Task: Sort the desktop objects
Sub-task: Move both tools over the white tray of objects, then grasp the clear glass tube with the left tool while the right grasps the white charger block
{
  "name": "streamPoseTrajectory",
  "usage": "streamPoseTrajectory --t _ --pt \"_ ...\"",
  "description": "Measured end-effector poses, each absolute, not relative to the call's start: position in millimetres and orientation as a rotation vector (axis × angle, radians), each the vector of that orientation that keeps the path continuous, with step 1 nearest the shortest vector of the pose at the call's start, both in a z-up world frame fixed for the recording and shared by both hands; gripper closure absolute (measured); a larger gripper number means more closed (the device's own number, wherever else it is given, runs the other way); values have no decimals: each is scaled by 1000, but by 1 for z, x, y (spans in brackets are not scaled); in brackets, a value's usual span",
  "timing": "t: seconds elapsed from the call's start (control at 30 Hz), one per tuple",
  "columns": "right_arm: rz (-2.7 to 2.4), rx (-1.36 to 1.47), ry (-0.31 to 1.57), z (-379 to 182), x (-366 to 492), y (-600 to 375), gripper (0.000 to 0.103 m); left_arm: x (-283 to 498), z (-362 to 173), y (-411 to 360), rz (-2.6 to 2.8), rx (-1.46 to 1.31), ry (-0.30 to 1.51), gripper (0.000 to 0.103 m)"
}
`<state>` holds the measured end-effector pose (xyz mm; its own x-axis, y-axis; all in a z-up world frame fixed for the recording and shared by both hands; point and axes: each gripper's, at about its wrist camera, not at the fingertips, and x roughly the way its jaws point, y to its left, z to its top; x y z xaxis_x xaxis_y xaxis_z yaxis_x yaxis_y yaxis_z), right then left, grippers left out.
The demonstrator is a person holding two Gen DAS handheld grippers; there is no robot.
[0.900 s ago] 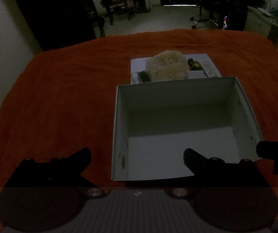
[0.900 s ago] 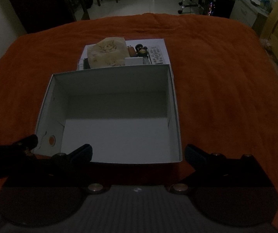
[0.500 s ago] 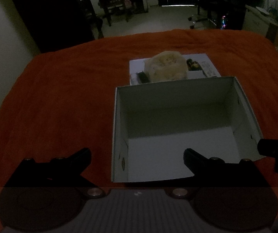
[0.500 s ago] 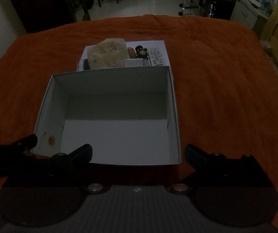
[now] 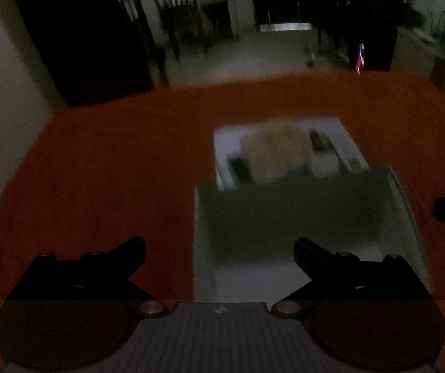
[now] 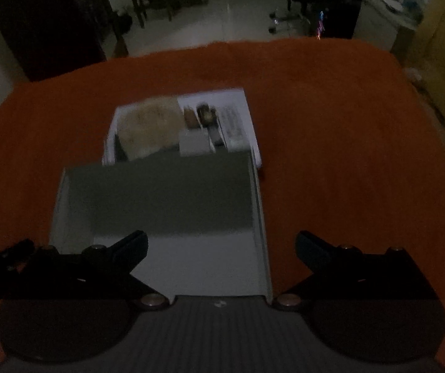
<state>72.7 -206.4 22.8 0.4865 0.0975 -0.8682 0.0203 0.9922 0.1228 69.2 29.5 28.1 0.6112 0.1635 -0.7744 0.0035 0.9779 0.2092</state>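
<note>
Right wrist, fingers (image 6: 143,242) spread, white box (image 6: 261,233) below

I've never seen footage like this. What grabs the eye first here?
The vivid orange cloth covering the whole surface stands out most. On it sits an open white box, empty, nearest the cameras, and just beyond it a white tray with a pale beige lump and small items. Both grippers, left gripper and right gripper, hang open.

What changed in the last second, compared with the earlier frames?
Both grippers, left and right, moved forward over the white box toward the tray of objects; both views are now motion-blurred. Nothing was grasped or released: both stay open and empty, the box stays empty.
</note>
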Motion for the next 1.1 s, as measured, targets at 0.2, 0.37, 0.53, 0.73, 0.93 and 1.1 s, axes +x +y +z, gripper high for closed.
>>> streamPoseTrajectory --t 0.2,0.37,0.53,0.73,0.93,1.1 --pt "98 111 1053 27 129 -197 0 134 19 45 54 143 960 0" --pt "115 81 1086 13 184 -190 0 193 -1 58 40 111 996 0" --pt "136 105 1124 -18 235 -185 0 247 -28 80 36 42 1052 0" --pt "166 167 1185 -57 289 -181 0 291 -72 91 3 4 1151 0" --pt "191 139 1264 -91 314 -178 0 314 -105 90 -18 -18 1198 1" --pt "186 137 1324 -119 326 -178 0 326 -121 88 -58 -16 1209 9"
